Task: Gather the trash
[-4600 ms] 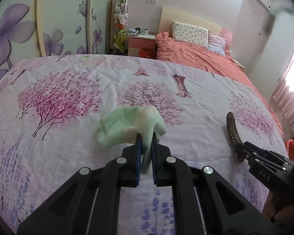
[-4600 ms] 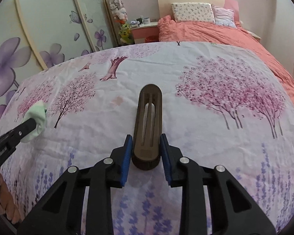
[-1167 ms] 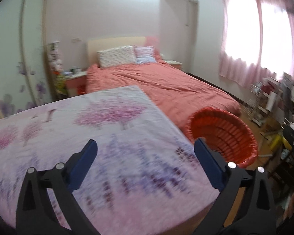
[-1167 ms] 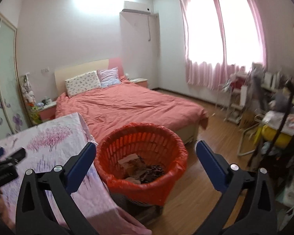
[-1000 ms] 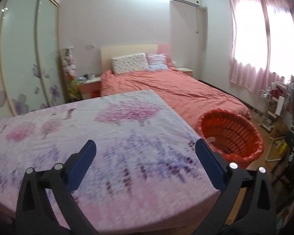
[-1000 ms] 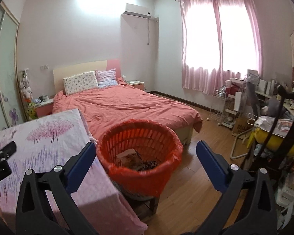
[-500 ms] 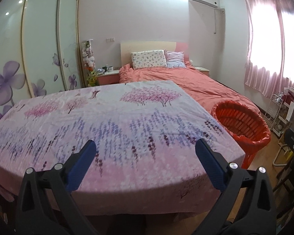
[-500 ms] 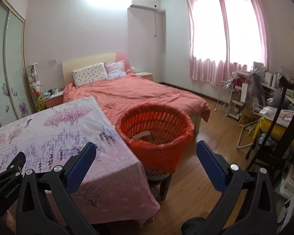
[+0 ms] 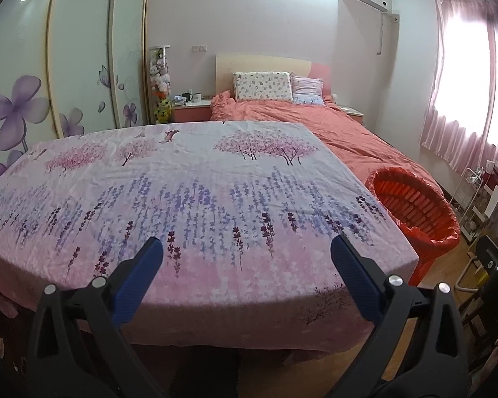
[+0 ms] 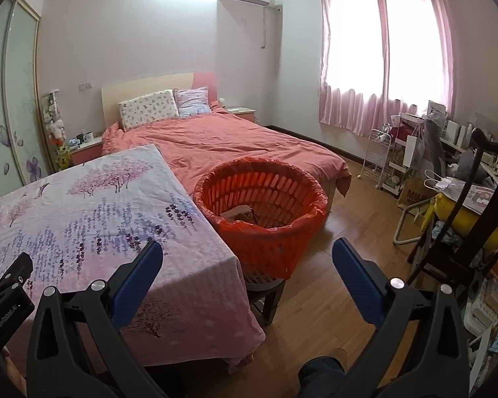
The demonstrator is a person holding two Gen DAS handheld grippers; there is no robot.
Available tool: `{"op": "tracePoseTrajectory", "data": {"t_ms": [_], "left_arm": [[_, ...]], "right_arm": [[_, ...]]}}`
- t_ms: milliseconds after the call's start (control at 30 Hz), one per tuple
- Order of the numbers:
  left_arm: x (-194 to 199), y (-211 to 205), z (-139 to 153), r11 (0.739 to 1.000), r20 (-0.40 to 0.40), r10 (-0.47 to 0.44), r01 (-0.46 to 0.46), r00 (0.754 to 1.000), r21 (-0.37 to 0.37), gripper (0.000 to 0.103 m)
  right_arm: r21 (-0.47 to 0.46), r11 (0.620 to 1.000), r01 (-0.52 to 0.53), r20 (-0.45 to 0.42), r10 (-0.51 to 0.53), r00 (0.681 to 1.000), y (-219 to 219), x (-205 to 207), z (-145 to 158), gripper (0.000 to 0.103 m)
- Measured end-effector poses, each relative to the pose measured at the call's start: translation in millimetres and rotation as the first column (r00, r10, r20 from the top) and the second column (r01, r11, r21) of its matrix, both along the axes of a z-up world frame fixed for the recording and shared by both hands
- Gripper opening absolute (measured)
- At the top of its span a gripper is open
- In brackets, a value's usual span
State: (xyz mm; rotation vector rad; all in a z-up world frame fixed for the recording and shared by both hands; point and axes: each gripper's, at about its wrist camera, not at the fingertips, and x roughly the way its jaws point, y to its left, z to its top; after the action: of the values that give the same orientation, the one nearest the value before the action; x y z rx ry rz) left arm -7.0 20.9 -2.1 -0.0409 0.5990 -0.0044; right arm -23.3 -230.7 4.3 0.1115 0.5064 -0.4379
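Both my grippers, left [image 9: 245, 255] and right [image 10: 247, 258], are spread wide, holding nothing. Trash [image 10: 240, 214] sits in the basket [image 10: 265, 235] at the table's [image 9: 196, 199] right edge. I see none on the cloth, so I'd scan before reaching.

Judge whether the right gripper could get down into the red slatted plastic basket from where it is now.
Probably yes: the right gripper is open and empty, and the red slatted plastic basket stands uncovered just ahead, beside the floral-clothed table, with nothing between them.

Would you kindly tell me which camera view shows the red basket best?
The right wrist view: the red basket sits near centre, whole, its contents visible. The left wrist view catches it only at the right side, partly behind the table, inside hidden.
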Motion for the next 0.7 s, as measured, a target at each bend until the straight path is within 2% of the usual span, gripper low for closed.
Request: {"op": "tracePoseTrajectory", "data": {"t_ms": [367,700], "left_arm": [[-2,-7,1,1.0,-0.016,-0.006,0.006,1.0,0.004,0.099],[-8,-14,12,1.0,0.012,-0.015,0.014,1.0,0.017,0.099]], "right_arm": [[0.005,1.0,0.022,-0.017,-0.022,1.0,-6,1,-2,0.101],[0.014,1.0,0.015,0.003,-0.015,1.0,-5,-3,2,0.101]]}}
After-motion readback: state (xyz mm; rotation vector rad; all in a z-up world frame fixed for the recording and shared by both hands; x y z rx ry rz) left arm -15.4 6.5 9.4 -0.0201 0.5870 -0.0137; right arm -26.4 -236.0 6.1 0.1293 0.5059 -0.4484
